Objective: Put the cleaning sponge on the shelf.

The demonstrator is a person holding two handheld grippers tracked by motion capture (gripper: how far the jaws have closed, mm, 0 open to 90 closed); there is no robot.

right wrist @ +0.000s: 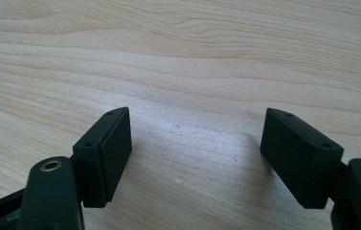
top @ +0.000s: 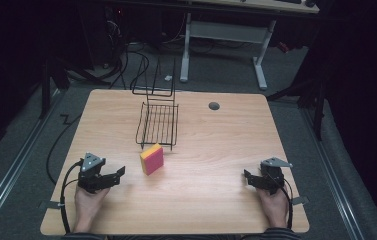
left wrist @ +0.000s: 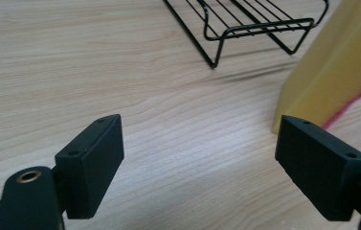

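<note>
Yellow-and-pink sponge stood on edge mid-table, just in front of the wire rack. Left gripper sat near it, jaws spread wide; right gripper waited well apart, also agape. Sponge looked light and squashy, best pinched across its flat faces.

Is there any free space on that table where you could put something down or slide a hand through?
Plenty. The table is bare from the sponge across to the right gripper, and up to the round hole. The left edge beside the wire rack is free too. It's tightest where the sponge sits just in front of the rack, near the left gripper.
</note>
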